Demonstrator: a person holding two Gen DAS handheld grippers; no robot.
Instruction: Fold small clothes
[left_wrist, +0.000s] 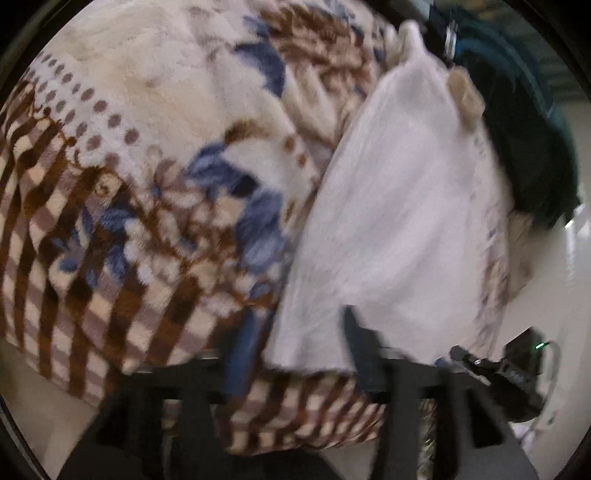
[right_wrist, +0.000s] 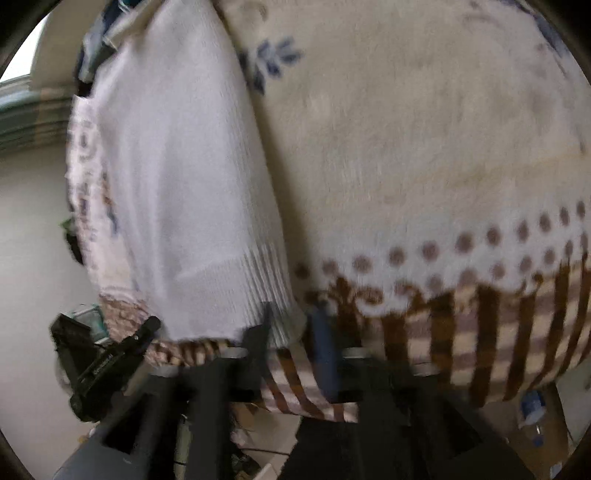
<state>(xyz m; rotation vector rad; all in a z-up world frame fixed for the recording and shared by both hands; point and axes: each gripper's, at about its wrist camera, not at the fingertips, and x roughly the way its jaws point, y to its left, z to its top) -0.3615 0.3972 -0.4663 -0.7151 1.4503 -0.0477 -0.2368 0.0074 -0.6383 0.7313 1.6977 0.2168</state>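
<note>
The white knit garment (left_wrist: 391, 206) lies on a patterned fleece blanket (left_wrist: 147, 155), its hem at the near edge. Left claw (left_wrist: 295, 343) and right claw (right_wrist: 291, 332) each straddle a hem corner, jaws apart, apparently to lift the hem evenly for folding.

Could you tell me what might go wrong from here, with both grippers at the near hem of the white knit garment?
1. The left gripper and right gripper each straddle only a corner of the white knit garment; a thin bite may slip if lifted.
2. The fluffy patterned blanket lies directly beneath, so a finger could pinch its pile too.
3. The dark green clothing touches the garment's far end and might drag along.
</note>
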